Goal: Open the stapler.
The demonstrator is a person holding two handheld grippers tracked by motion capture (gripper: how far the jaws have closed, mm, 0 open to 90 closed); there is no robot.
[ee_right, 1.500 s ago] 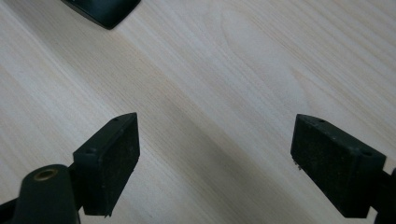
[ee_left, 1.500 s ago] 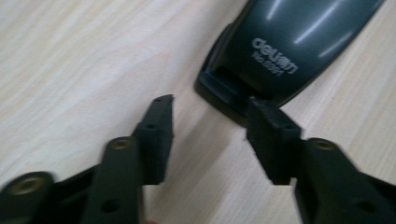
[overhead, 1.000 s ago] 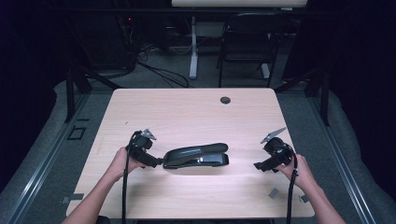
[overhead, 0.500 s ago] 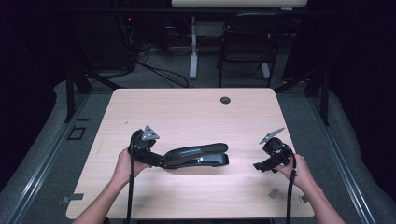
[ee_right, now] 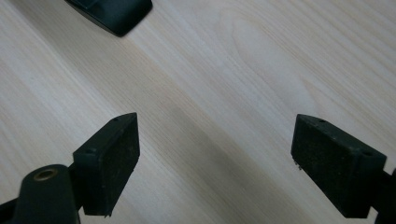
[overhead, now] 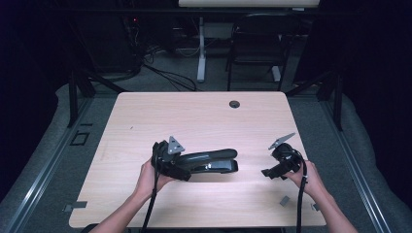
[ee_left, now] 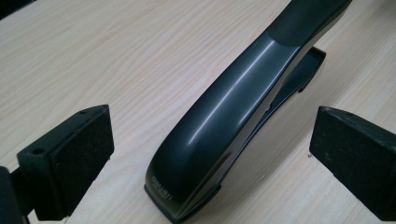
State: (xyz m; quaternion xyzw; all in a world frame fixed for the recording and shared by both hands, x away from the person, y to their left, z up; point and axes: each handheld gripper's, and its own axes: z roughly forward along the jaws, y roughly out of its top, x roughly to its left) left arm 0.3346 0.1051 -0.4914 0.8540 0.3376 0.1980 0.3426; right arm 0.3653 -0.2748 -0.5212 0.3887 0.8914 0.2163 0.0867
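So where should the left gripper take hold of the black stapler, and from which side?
Judging by its shape, across the narrow rear end of the stapler, coming in along its length from the table's left. The body is long and slim there, and the left gripper already straddles it, fingers open and clear of both flanks.

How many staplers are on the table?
1. The black stapler lies near the middle of the wooden table, its rear end between the open jaws of the left hand-held gripper.
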